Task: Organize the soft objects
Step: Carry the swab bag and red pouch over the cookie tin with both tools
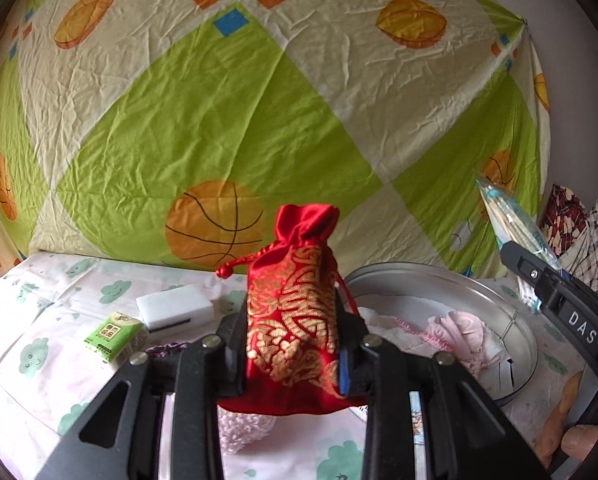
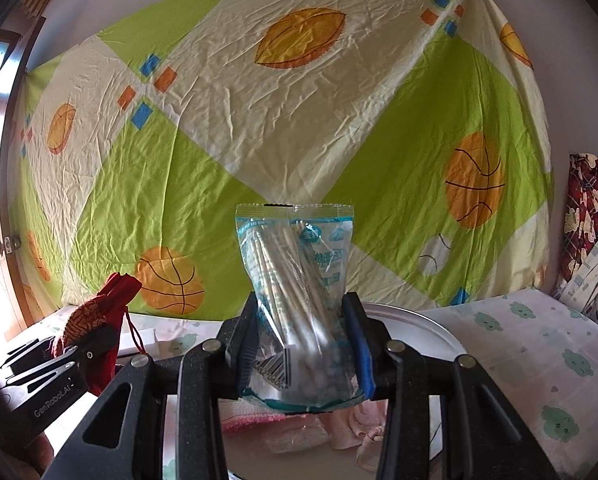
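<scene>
In the left wrist view the left gripper (image 1: 293,344) has its jaws clenched on one red pouch (image 1: 295,300) with gold embroidery, gripped at its lower half in the centre of the frame. The pouch stands upright, long axis vertical, gathered drawstring mouth pointing to the top of the frame, with a red knotted cord (image 1: 235,266) trailing to the left. It is held above the bed (image 1: 39,320), which is covered by a sheet printed with green clouds.

In the right wrist view the right gripper (image 2: 301,360) has its jaws grasping one clear plastic packet (image 2: 295,288) printed in blue, centre frame. The packet is also upright, long axis vertical, sealed edge at the top; thin pale sticks inside run lengthwise, leaning slightly.

At the lower right of the left wrist view sits one round metal tray (image 1: 511,320) holding pink and white cloths (image 1: 455,332). At the left of that frame, on the bed, lie one white block (image 1: 175,304) and one green tissue pack (image 1: 117,336), just beside each other. A pink knitted item (image 1: 243,428) shows below the pouch, partly hidden by the gripper.

A cream and green sheet (image 1: 259,100) with basketball prints hangs behind everything in both views.
</scene>
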Demonstrator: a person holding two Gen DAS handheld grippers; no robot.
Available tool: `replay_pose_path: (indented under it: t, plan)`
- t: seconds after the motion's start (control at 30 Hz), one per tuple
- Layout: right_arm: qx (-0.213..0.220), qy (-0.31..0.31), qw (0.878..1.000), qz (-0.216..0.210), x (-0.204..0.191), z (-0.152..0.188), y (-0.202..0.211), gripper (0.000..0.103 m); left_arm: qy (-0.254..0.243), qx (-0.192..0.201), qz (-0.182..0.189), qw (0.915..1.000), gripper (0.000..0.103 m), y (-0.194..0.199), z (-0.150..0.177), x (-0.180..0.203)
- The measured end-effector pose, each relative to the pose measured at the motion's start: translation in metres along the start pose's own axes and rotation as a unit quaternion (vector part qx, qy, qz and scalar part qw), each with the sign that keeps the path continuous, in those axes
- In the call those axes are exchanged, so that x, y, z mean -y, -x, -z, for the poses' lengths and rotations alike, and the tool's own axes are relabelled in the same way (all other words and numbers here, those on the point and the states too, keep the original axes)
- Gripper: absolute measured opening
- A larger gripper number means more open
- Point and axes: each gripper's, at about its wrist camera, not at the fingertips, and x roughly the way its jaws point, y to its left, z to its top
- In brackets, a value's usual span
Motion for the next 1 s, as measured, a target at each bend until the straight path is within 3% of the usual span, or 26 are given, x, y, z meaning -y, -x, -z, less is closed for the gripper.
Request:
replay_pose_path:
  t: [1.0]
  plan:
    - [-0.002,-0.007,0.997,0.077,0.077,-0.013,-0.015,0.043,-0.01,-0.011,0.078,0.9968,0.03,-0.033,-0.008,0.095]
